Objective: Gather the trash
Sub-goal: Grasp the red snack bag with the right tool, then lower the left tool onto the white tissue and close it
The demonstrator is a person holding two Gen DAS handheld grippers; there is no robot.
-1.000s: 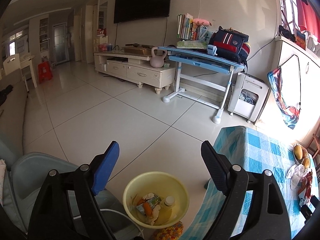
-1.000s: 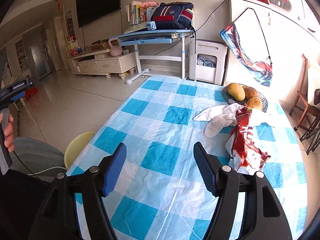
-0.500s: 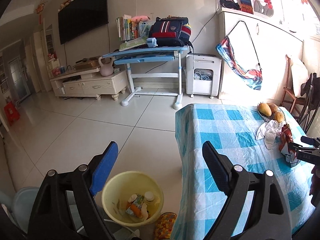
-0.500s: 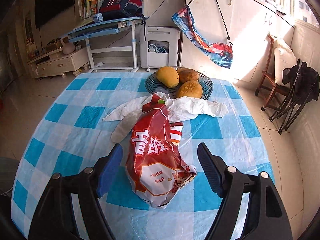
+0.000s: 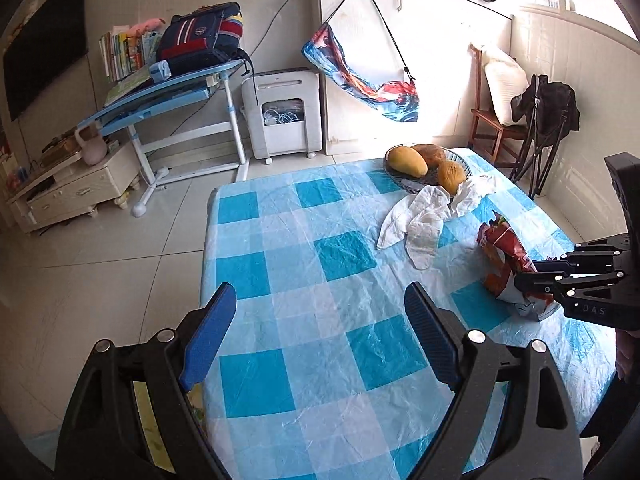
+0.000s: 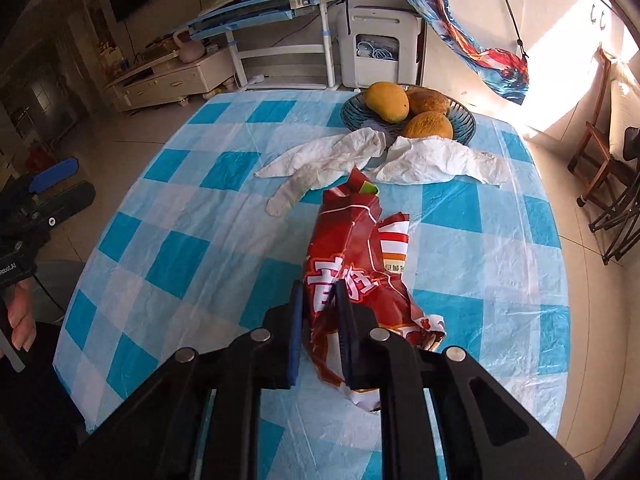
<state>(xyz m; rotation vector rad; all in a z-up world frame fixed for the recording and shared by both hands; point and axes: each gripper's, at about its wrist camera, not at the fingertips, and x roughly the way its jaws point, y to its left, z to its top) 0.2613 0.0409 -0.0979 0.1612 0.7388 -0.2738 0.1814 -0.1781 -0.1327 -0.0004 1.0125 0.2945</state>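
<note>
Currently the step in hand is the pickup of the red snack bag (image 6: 352,264), which lies on the blue-checked tablecloth (image 6: 180,256) at the centre of the right wrist view. The right gripper (image 6: 319,308) has its fingers drawn narrow, pinching the near end of the bag between the pads. The left gripper (image 5: 316,336) stands with its fingers wide and nothing between them, low in the left wrist view above the near part of the table.

Next move, as judged: lift the bag straight up so that its crumpled far end comes free, then carry it to a bin; no bin shows in either view.

Clearances:
- Crumpled white tissues (image 6: 320,160) lie just beyond the bag, toward the upper centre of the frame.
- A fruit bowl (image 6: 464,120) stands behind the tissues.
- Table edges fall away at left and right; the cloth at centre left is open.
</note>
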